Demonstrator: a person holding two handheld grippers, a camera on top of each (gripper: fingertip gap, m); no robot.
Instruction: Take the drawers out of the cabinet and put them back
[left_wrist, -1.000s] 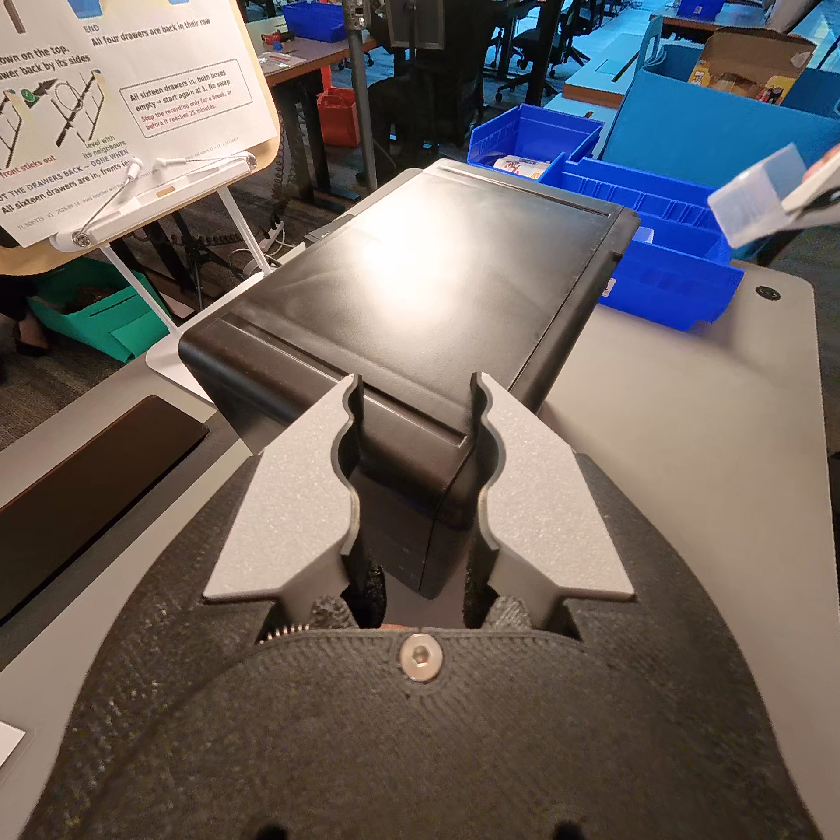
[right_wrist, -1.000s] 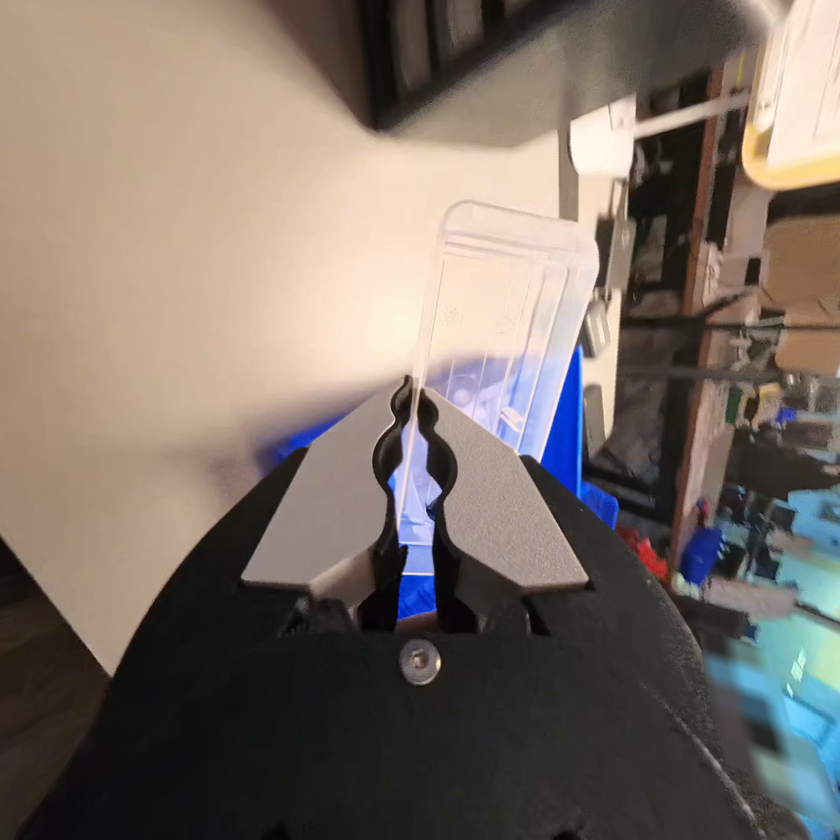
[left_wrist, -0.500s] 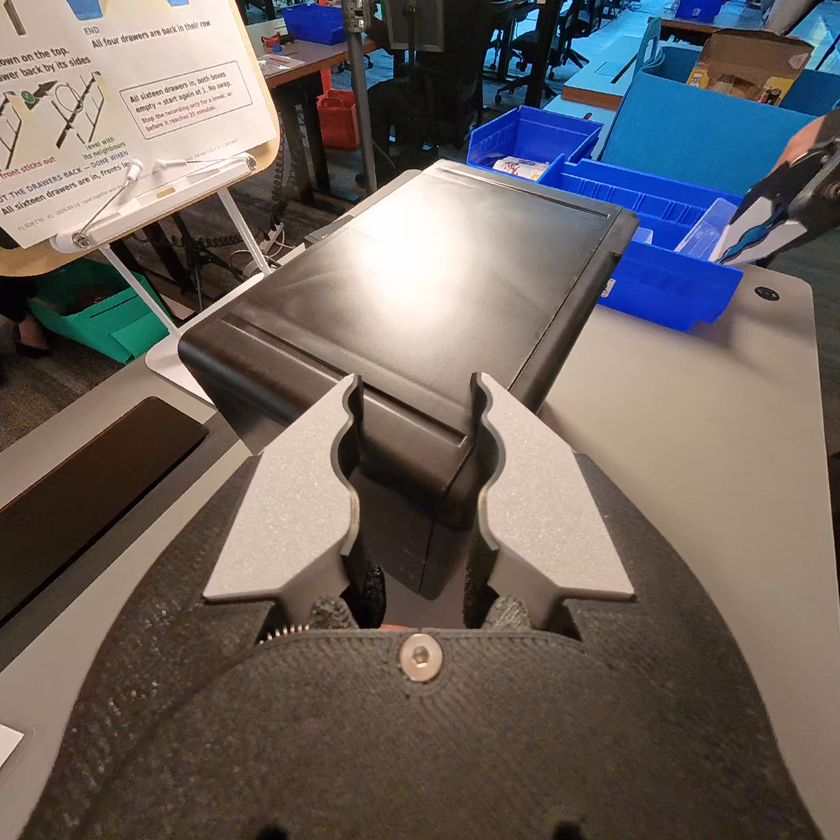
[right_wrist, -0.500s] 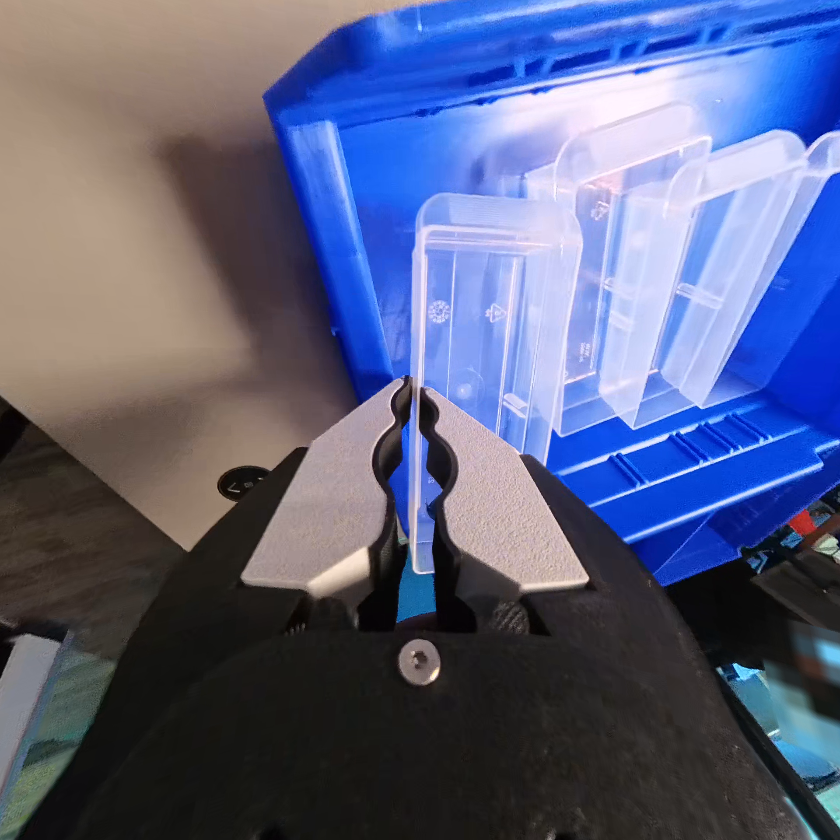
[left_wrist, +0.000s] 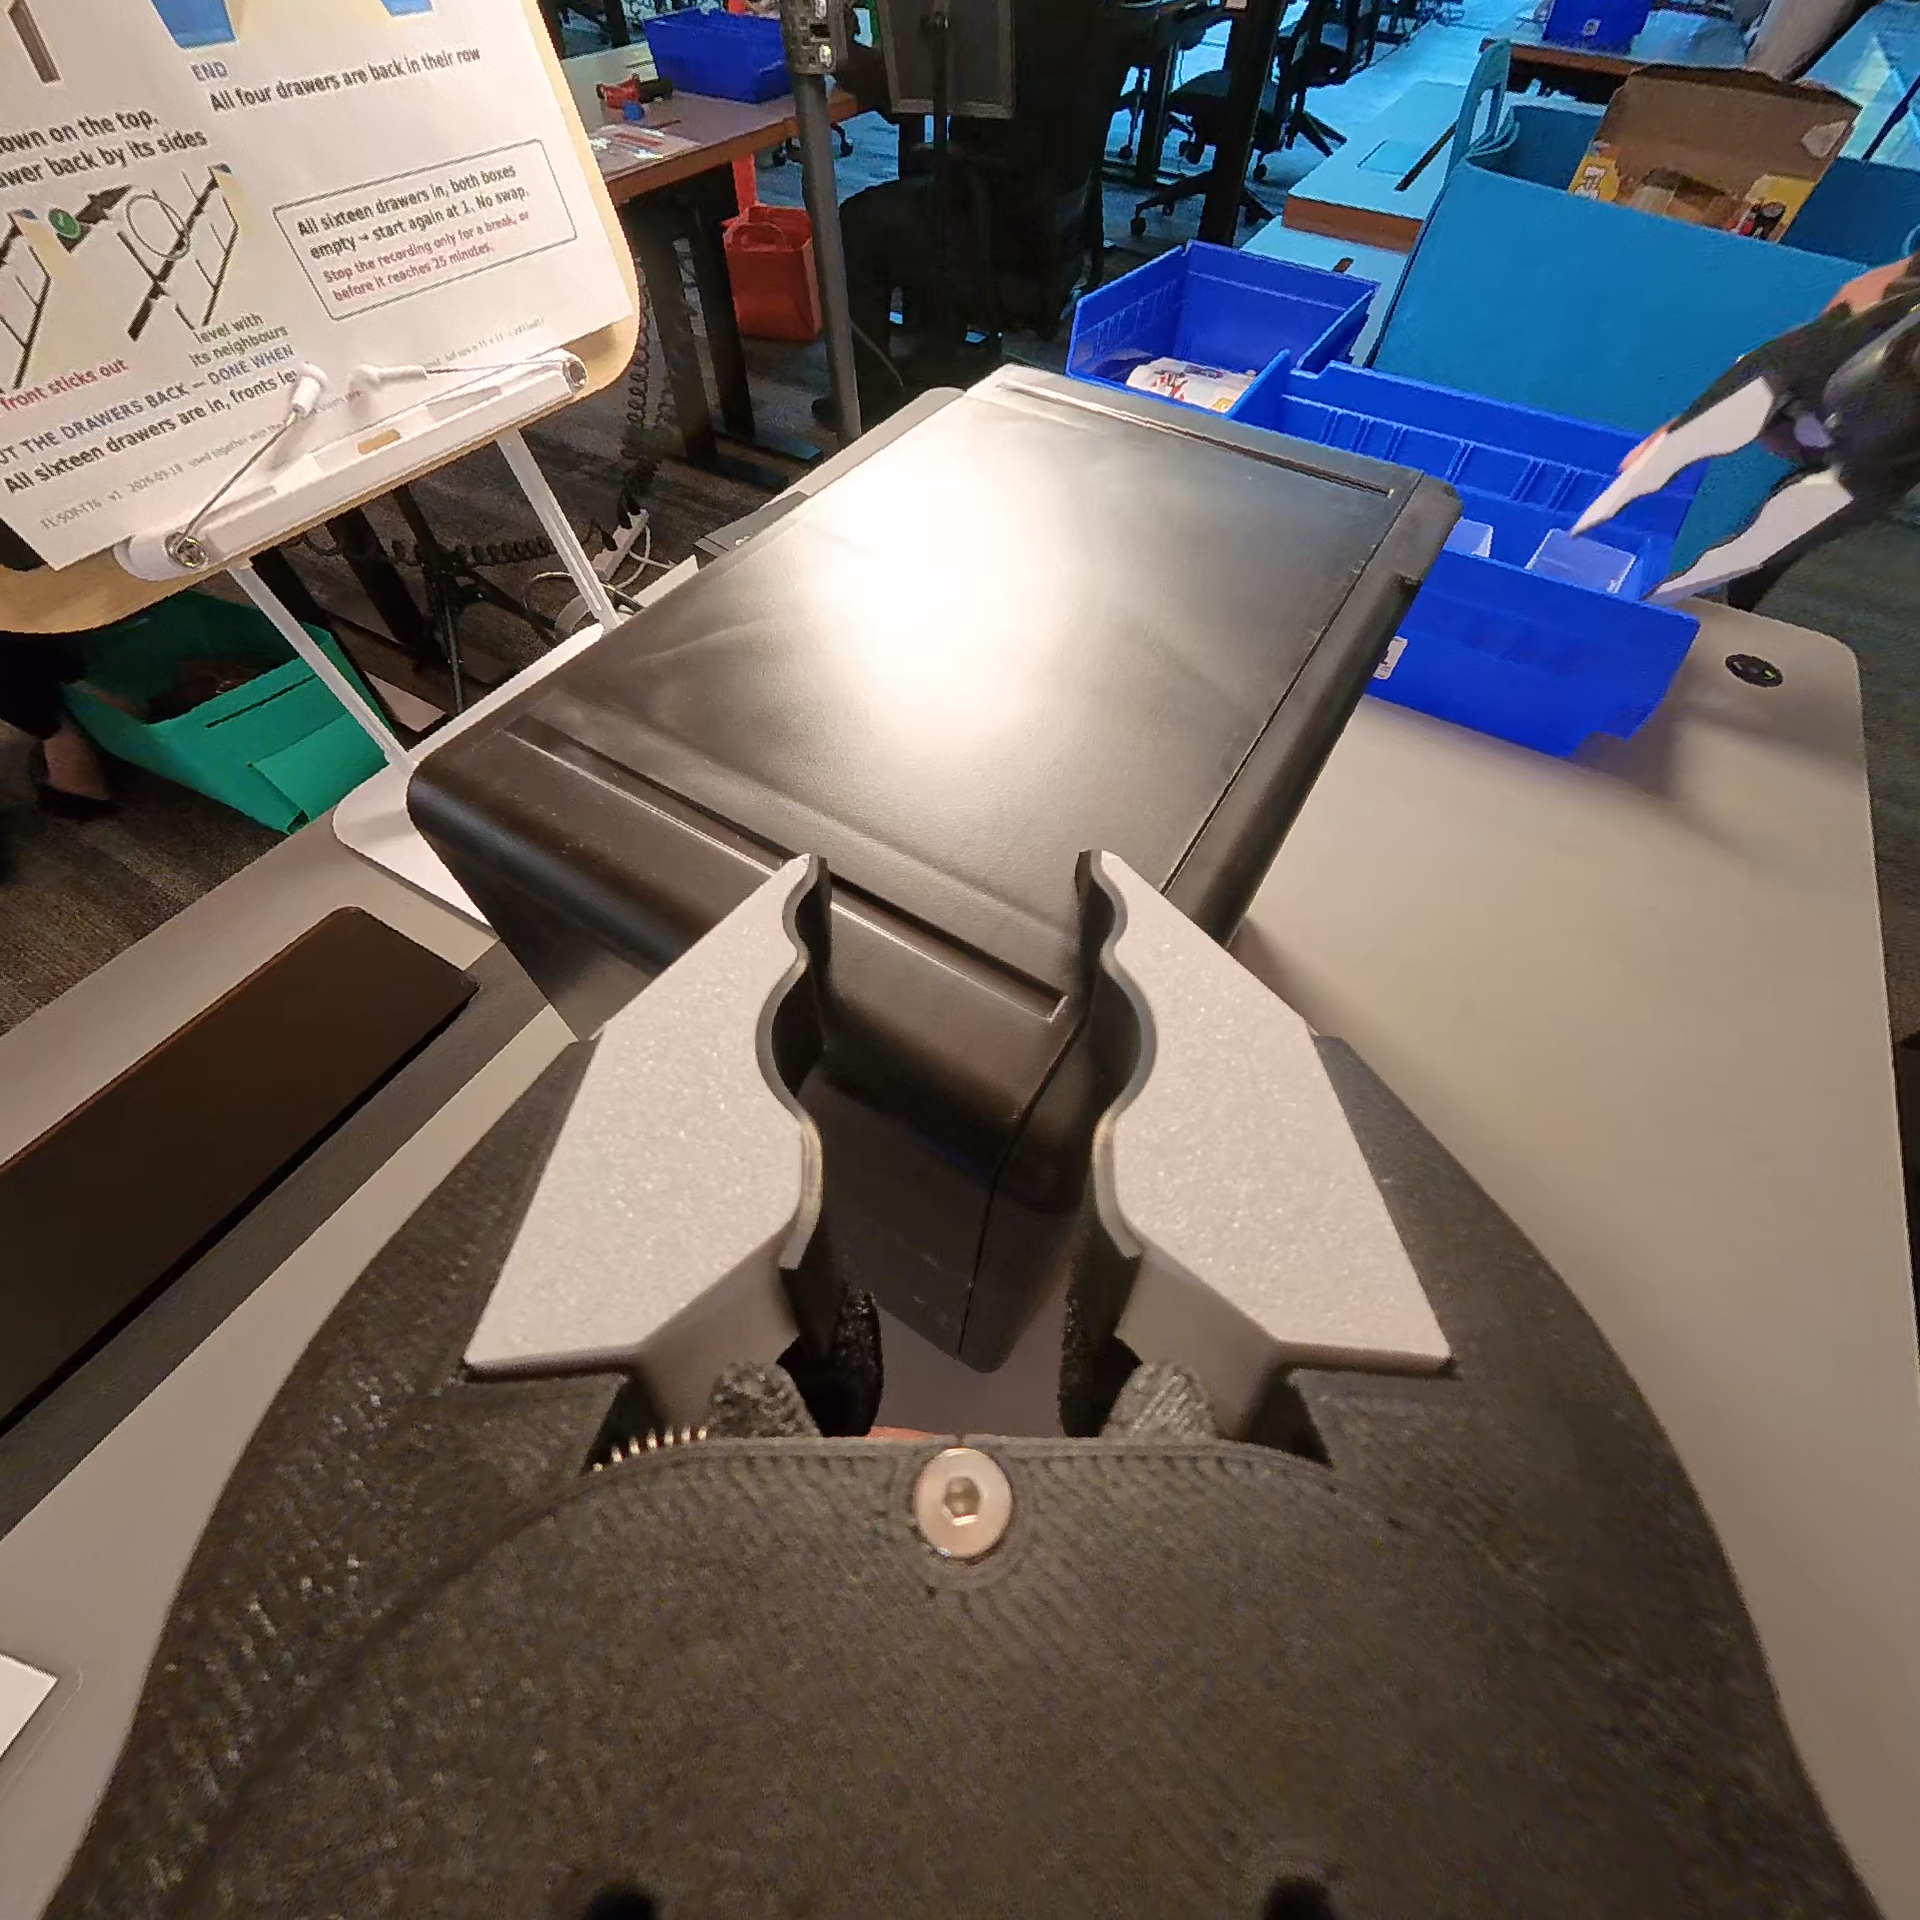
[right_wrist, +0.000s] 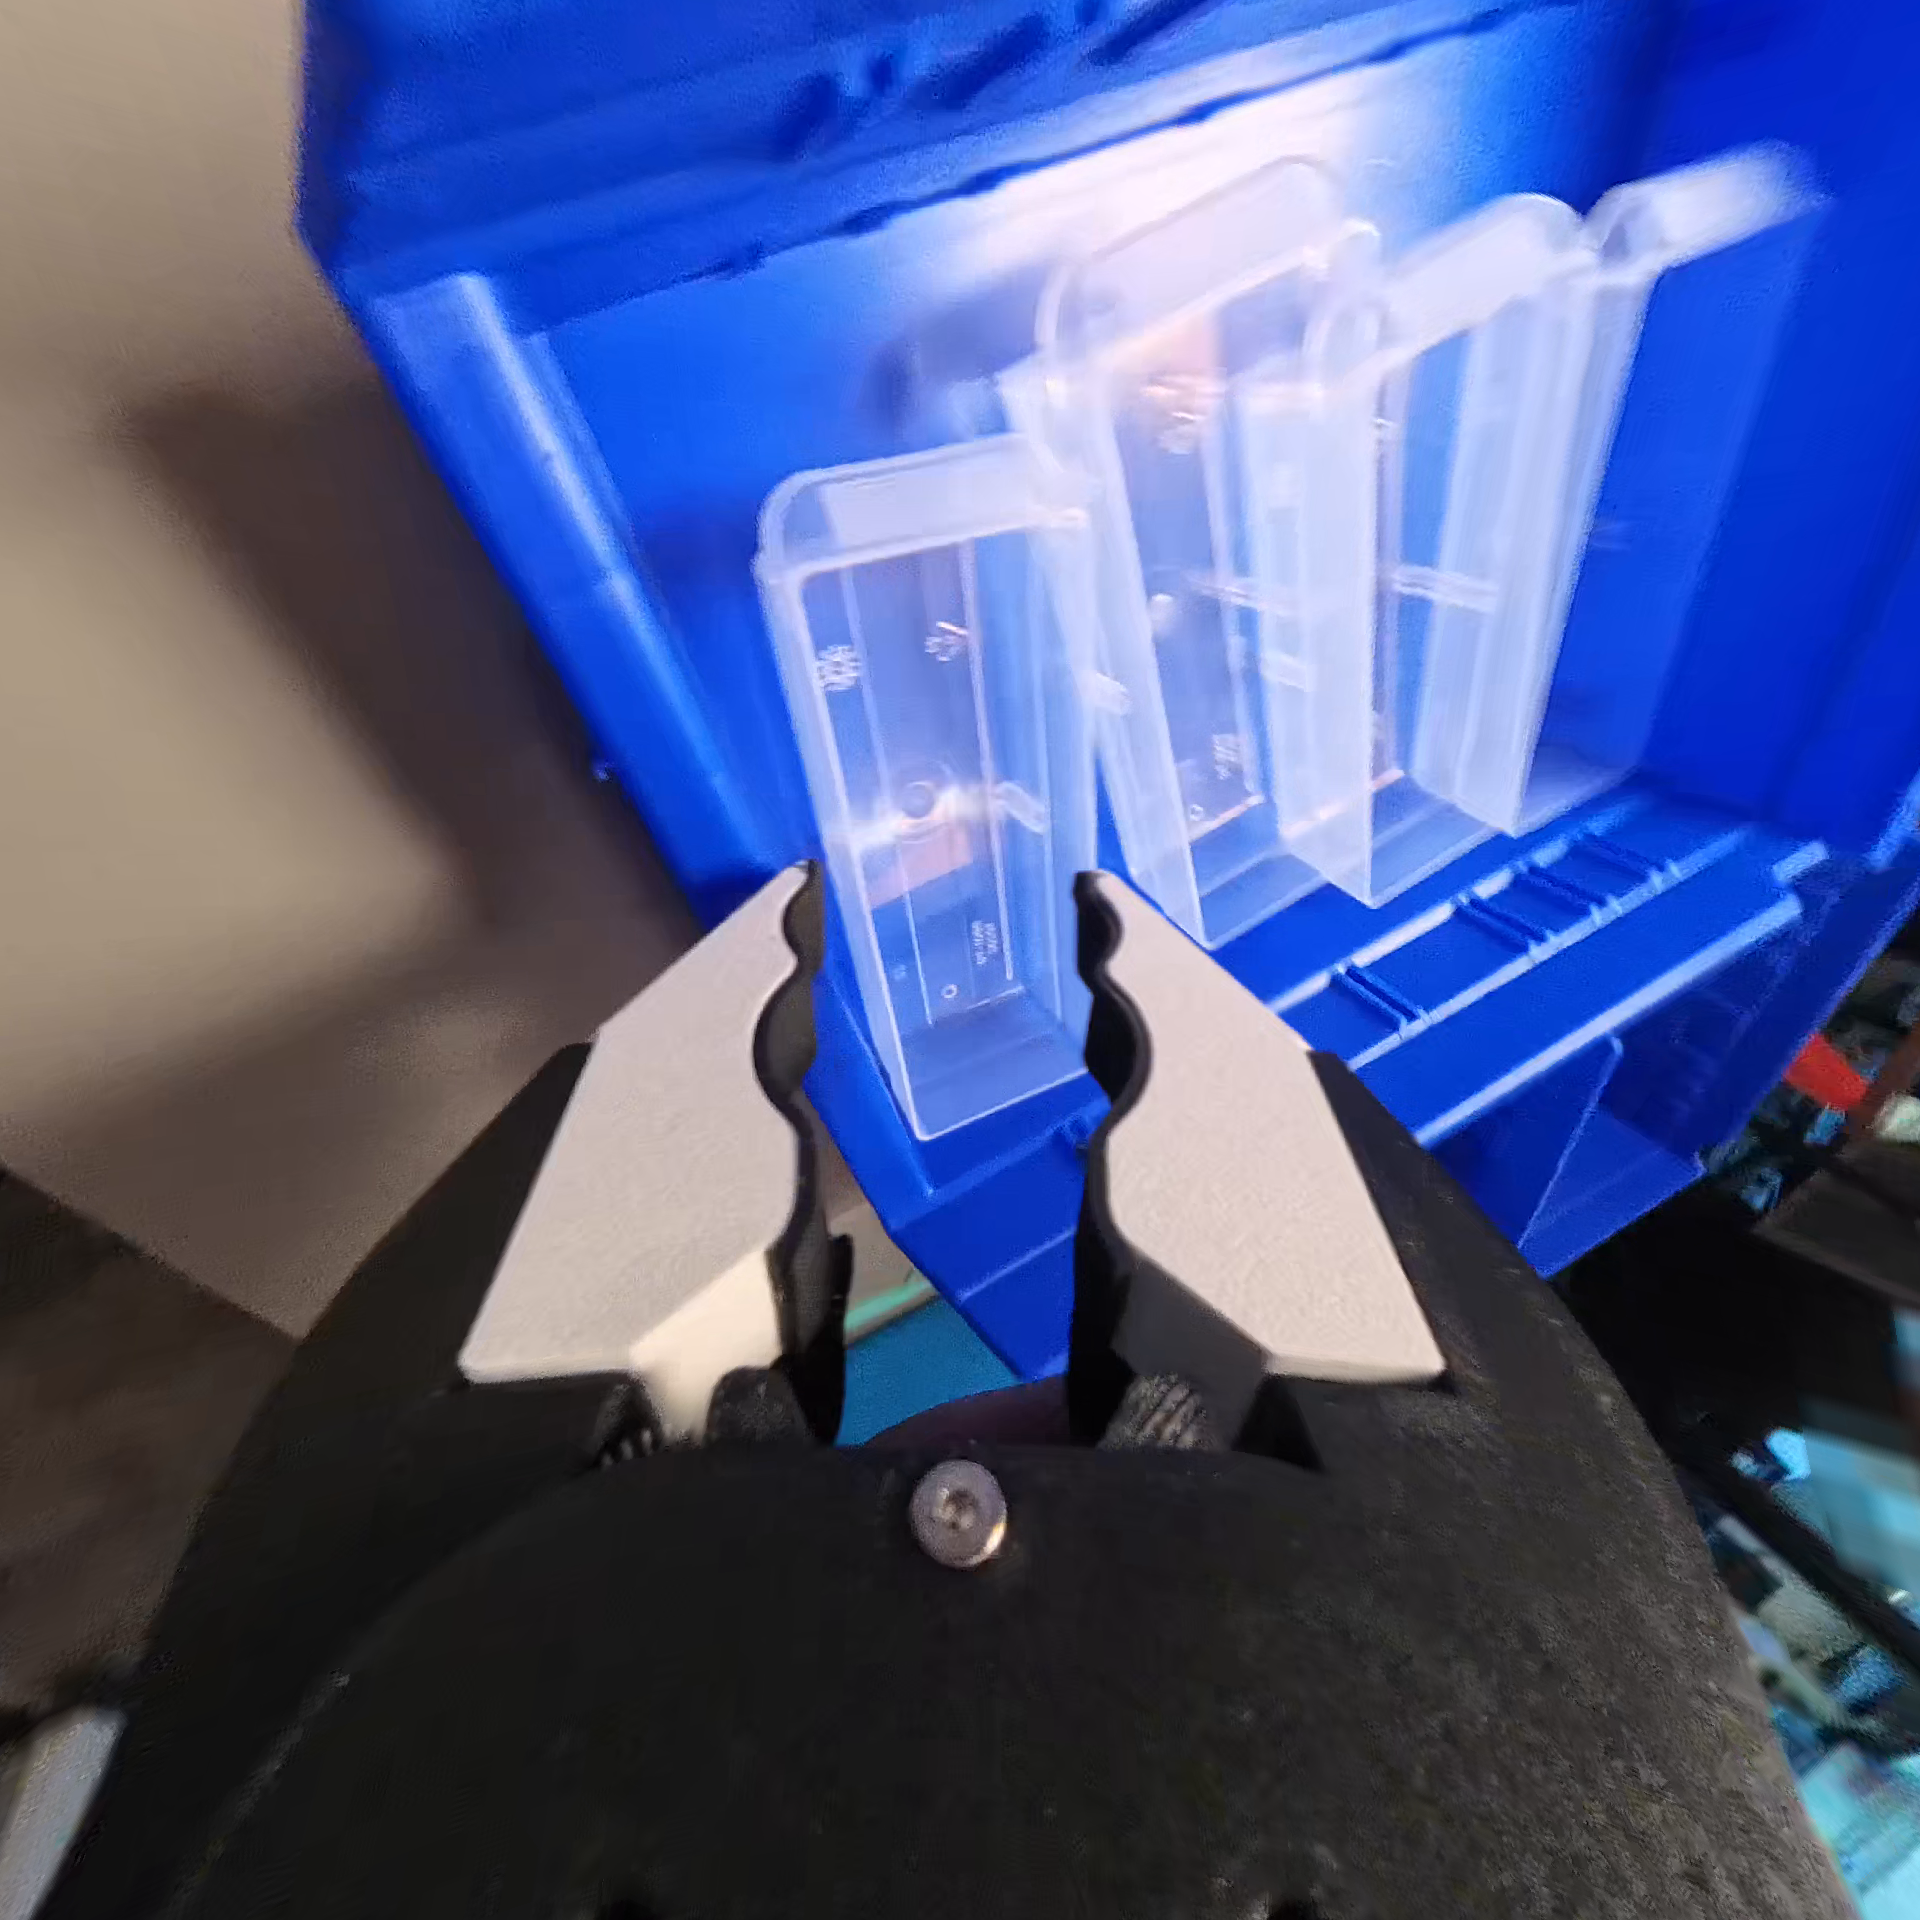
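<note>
The black cabinet (left_wrist: 987, 623) lies on the grey table (left_wrist: 1558, 1039), its broad face up. My left gripper (left_wrist: 951, 862) straddles its near corner with the fingers apart; nothing shows the pads pressing on it. My right gripper (right_wrist: 945, 883) is open over the blue bin (right_wrist: 644, 312). A clear plastic drawer (right_wrist: 935, 790) stands on end in the bin just beyond and between the right fingertips, free of both pads. Other clear drawers (right_wrist: 1299, 540) stand beside it. The right gripper also shows in the left wrist view (left_wrist: 1704, 520), above the bin (left_wrist: 1507, 644).
A white instruction board on a stand (left_wrist: 260, 260) is at the far left. A second blue bin (left_wrist: 1216, 301) sits behind the cabinet. A dark panel (left_wrist: 208, 1091) is set into the table at the left. Office desks and chairs fill the background.
My right gripper carried the clear drawer to the blue bin, set it down beside the others and opened, so the drawer left its grasp. The left gripper and cabinet have not moved.
</note>
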